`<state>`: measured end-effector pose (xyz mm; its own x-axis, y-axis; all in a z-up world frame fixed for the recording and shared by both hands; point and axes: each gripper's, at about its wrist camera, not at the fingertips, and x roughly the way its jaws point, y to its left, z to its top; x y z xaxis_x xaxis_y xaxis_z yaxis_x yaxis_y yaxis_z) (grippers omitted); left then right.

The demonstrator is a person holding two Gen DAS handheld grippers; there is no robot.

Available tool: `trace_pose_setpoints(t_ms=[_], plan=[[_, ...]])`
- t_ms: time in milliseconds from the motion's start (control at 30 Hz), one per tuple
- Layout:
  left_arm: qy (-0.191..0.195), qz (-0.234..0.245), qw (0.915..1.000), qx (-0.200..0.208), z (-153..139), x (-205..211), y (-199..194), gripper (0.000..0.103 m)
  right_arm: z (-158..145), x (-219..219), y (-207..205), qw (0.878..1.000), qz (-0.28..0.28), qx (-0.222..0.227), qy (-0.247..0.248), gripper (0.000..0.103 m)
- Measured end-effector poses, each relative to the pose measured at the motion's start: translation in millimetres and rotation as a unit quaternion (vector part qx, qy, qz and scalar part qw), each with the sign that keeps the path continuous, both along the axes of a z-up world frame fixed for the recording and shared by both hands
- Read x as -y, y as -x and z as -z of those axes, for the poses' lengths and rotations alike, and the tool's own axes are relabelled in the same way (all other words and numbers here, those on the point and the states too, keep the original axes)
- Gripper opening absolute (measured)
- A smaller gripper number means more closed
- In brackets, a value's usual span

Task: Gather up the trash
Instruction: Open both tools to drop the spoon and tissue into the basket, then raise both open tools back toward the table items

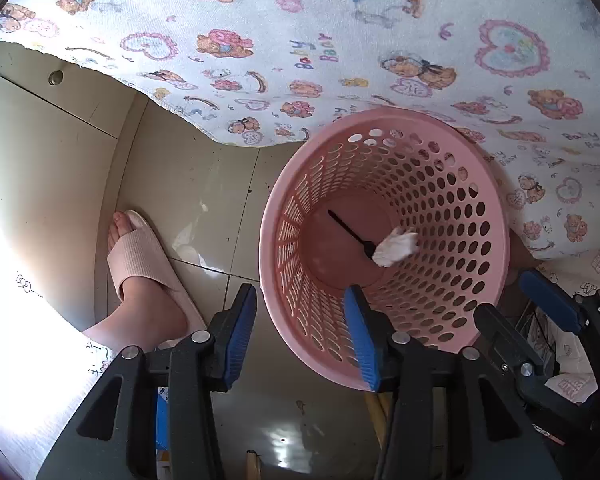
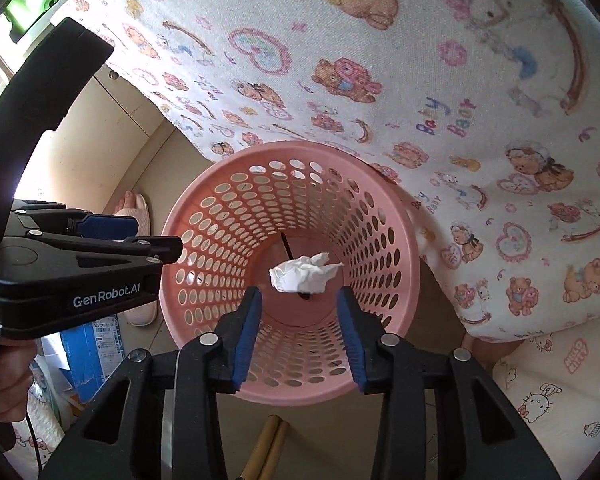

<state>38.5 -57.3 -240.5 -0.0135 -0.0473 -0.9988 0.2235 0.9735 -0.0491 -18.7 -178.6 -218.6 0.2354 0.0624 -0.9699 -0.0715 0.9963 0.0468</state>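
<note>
Right wrist view showed the right gripper (image 2: 298, 320), jaws apart, above the pink basket (image 2: 404, 264) holding a crumpled tissue (image 2: 300, 276); left gripper (image 1: 300, 332) jaws also apart.

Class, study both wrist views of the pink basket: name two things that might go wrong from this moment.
1. The left gripper hangs open across the basket rim; a careless move might knock the basket over, spilling the crumpled tissue and black stick.
2. The two grippers are close together, so the right gripper, also open, might bump the left.
</note>
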Motion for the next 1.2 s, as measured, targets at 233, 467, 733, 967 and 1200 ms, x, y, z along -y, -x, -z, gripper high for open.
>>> trace_pose_setpoints(t_ms=[233,467,733,967,1200], plan=[[-0.013,0.016,0.9991,0.037,-34.3,2.0,7.3,0.059,-18.3,4.0,1.3,1.0,0.006,0.027,-0.003,0.046],[-0.019,0.01,0.9919,0.126,-82.8,-5.0,6.3,0.063,-63.2,10.9,1.4,0.995,0.02,0.091,-0.024,0.046],[-0.018,-0.002,0.9804,0.196,-119.6,-10.0,2.3,0.066,-97.2,12.8,-0.3,0.989,0.035,0.144,-0.023,0.05],[-0.028,-0.008,0.9678,0.25,-143.6,-12.8,7.2,0.066,-110.3,19.9,0.6,0.984,0.05,0.168,-0.027,0.051],[-0.001,-0.017,0.9649,0.262,-164.2,-15.3,6.7,0.066,-112.9,15.5,-3.8,0.985,0.043,0.163,-0.027,0.051]])
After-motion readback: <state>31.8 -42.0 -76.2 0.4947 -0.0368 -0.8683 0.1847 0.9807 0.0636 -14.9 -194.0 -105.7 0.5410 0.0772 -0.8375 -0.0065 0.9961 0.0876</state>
